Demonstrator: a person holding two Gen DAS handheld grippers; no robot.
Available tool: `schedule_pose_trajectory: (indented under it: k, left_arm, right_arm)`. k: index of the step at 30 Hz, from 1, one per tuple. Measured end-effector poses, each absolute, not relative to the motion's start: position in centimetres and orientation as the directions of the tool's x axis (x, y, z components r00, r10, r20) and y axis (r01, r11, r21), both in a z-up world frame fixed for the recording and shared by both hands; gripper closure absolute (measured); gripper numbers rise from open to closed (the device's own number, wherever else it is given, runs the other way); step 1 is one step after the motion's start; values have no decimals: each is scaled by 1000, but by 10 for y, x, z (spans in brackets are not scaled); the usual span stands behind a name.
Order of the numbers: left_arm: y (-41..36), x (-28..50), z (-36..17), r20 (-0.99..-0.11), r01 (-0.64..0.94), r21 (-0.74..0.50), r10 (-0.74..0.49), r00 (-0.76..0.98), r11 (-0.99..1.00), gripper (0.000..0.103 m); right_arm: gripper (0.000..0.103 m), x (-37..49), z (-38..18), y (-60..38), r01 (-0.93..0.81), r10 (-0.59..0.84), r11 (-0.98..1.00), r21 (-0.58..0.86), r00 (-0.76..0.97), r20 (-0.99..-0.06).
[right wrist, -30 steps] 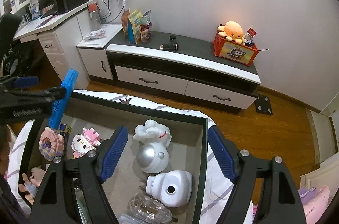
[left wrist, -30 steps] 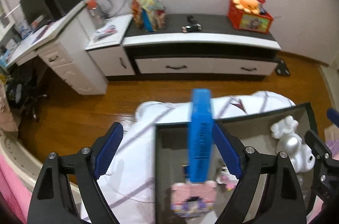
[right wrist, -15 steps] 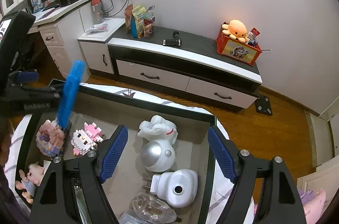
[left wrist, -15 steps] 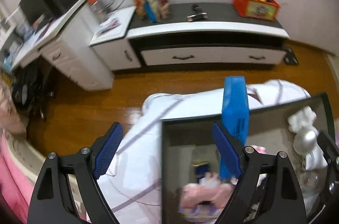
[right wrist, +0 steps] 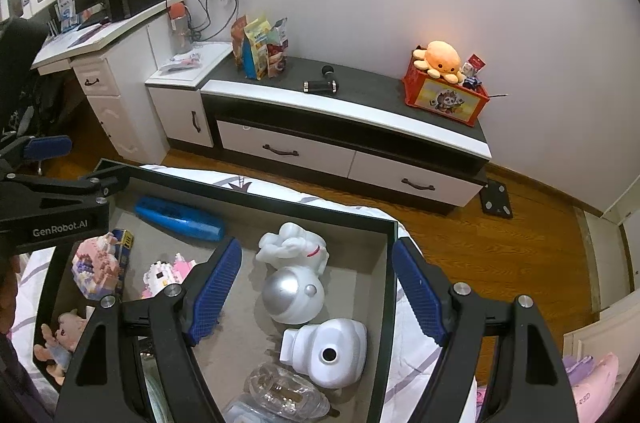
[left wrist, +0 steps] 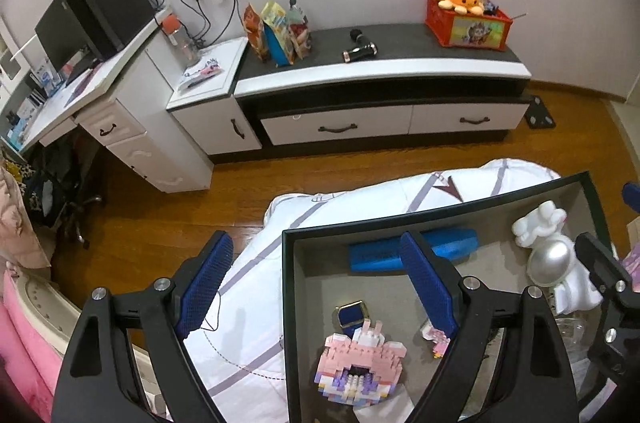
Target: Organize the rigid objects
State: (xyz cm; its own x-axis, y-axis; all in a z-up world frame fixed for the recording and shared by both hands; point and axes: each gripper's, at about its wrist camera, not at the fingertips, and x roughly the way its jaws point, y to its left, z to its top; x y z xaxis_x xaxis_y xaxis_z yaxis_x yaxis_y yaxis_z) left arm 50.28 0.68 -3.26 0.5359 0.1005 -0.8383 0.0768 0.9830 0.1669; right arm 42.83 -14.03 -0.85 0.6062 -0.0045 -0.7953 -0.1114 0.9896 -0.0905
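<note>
Smooth blue cylinder (right wrist: 179,218) lies flat in black-rimmed box (right wrist: 304,207)

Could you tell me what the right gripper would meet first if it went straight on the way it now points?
Probably the white astronaut figure lying in the black tray: it sits between the open right gripper fingers' line, though depth is hard to judge.

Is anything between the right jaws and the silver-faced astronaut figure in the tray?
Nothing visible. The right gripper hangs open directly over the astronaut figure, which lies on the tray floor with a white toy touching each end.
</note>
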Motion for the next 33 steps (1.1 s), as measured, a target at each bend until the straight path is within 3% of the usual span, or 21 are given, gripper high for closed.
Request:
schedule_pose_trajectory:
  k: [7, 16, 20, 23, 33]
  left_arm:
    - [1, 474, -6, -808, 75, 144, 73, 584, 987, 16]
    - [-3, 386, 59, -667, 17, 165, 99, 738, 986, 12]
    - [3, 337, 80, -607, 27, 140, 64, 792, 990, 5]
    - [6, 293, 89, -553, -18, 158, 104, 827, 987, 3]
    - [17, 174, 83, -510, -41, 121, 97, 855, 992, 0]
  right_arm:
    - [24, 405, 16, -146, -98, 14, 993, -66, 656, -755]
    - [24, 336, 71, -169, -30, 0, 999, -34, 747, -664]
    - [24, 288, 90, -178, -3, -23, 999, -41, 782, -623]
    - [24, 249, 100, -180, -3, -9, 1000, -20, 803, -595]
    - [20, 121, 118, -161, -24, 8, 999, -26, 874, -485]
